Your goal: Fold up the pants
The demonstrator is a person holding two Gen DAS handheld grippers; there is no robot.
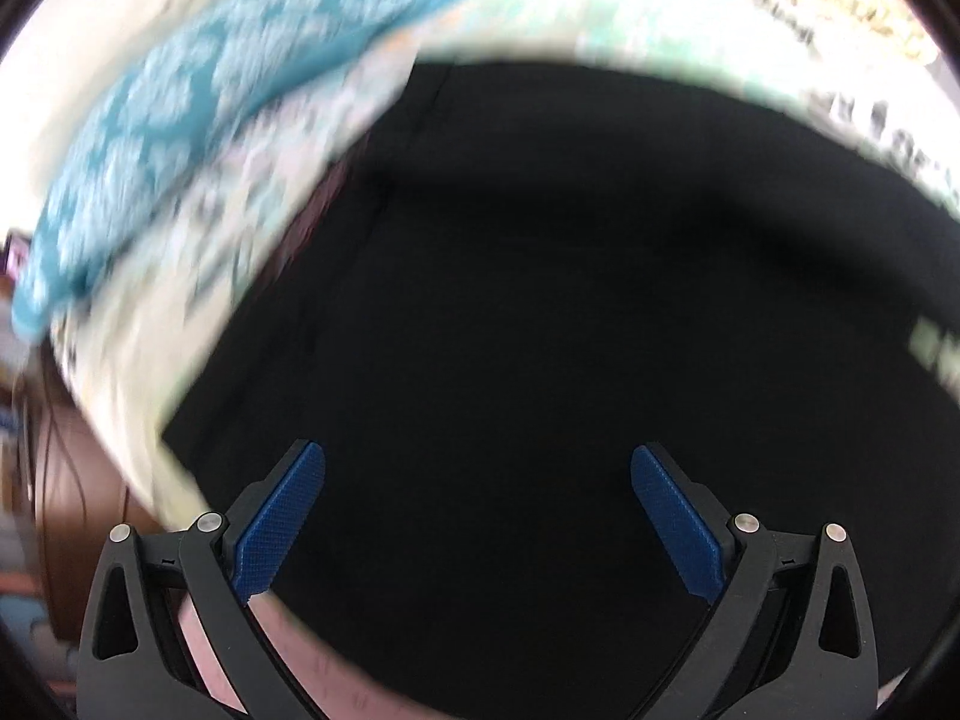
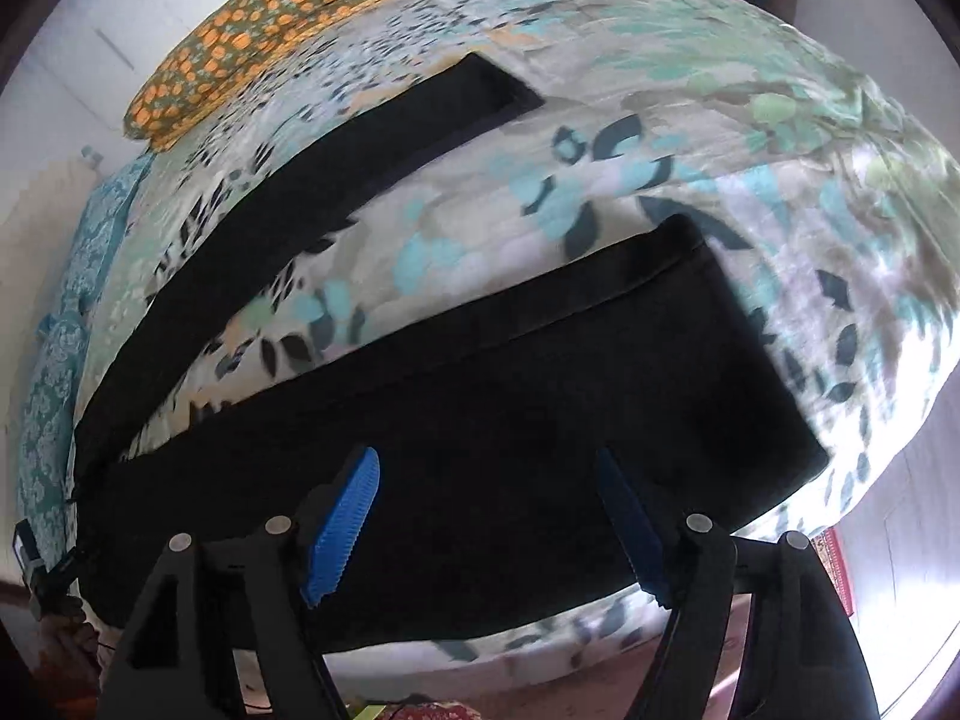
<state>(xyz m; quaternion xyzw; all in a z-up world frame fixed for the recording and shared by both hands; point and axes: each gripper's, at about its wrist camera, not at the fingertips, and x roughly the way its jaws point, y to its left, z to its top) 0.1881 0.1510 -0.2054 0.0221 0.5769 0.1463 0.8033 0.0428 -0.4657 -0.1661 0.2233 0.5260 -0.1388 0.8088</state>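
Currently, both the left gripper [image 1: 478, 516] and right gripper [image 2: 487, 525] hover released above the black pants [image 2: 456, 420] spread beneath their fingers on the bed [image 2: 690, 138], so the next move is probably grasping a leg edge for folding.

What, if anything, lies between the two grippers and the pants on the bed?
Nothing visible. The black pants lie spread flat on the bed, legs apart. The left gripper and right gripper hang open directly over bare fabric.

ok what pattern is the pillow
Orange blotches on dark green pillow, clearest in the right wrist view.
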